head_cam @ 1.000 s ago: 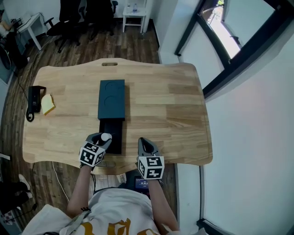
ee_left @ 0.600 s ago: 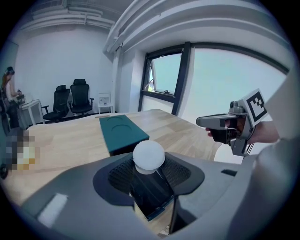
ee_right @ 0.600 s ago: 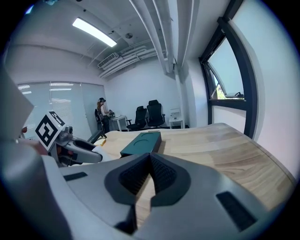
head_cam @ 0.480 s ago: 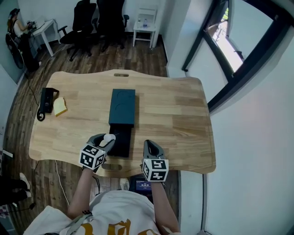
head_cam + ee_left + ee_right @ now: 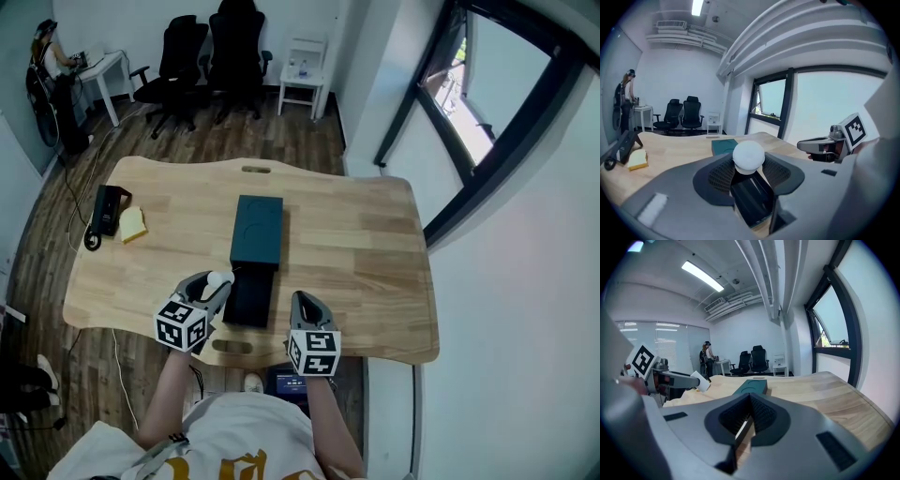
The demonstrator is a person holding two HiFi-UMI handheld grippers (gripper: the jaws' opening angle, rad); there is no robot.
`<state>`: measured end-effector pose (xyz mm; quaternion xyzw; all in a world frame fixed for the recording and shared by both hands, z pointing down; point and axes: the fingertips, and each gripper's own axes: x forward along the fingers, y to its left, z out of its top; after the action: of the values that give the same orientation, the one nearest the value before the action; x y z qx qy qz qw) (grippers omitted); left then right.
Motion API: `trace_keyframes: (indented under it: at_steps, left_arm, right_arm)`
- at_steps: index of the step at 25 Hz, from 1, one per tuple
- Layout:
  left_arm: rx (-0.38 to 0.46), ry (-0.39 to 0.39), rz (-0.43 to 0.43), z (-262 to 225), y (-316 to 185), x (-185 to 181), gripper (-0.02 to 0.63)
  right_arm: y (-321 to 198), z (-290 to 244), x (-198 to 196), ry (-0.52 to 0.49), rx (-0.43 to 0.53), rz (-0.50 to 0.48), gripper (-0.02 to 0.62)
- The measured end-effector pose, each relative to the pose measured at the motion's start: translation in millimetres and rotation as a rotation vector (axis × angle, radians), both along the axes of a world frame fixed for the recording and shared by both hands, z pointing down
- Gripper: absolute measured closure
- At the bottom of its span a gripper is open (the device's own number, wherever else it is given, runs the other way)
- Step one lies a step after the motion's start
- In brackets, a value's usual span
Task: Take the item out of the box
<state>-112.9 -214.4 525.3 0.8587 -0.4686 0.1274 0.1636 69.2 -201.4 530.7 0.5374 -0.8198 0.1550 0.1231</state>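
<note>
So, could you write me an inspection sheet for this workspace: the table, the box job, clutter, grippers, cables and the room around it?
Surface: wooden table, slot at its far edge.
Job's things: teal box mid-table, its black inner tray slid out toward the person; white round item out of the box, in the left gripper.
Clutter: black device and yellow pad at the table's left end.
Grippers: left gripper shut on the white round item; right gripper shut, empty, near the front edge.
Cables: cord coiled beside the black device.
Surroundings: office chairs, white side table, window, a person at a far desk.
</note>
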Motion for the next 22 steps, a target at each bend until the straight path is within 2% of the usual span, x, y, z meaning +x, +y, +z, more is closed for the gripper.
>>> trace_keyframes:
  at_steps: [7,12,15,22]
  left_arm:
    - [0.088,0.021,-0.062,-20,-3,-8,0.419]
    - [0.125,0.045,-0.069,-31,-3,-9,0.419]
    - [0.155,0.056,-0.074,-38,-4,-10,0.419]
    - [0.127,0.066,-0.087,-32,-1,-8,0.419]
  right_arm:
    - [-6,-14,-8,0.048,0.040,-0.013,0.589]
    - [-3,-28,-9,-0.013,0.053,-0.011,0.589]
    - [-1,-28,-8,-0.012,0.057,-0.009,0.589]
    - [5,-23,-1,-0.004,0.051,-0.006,0.589]
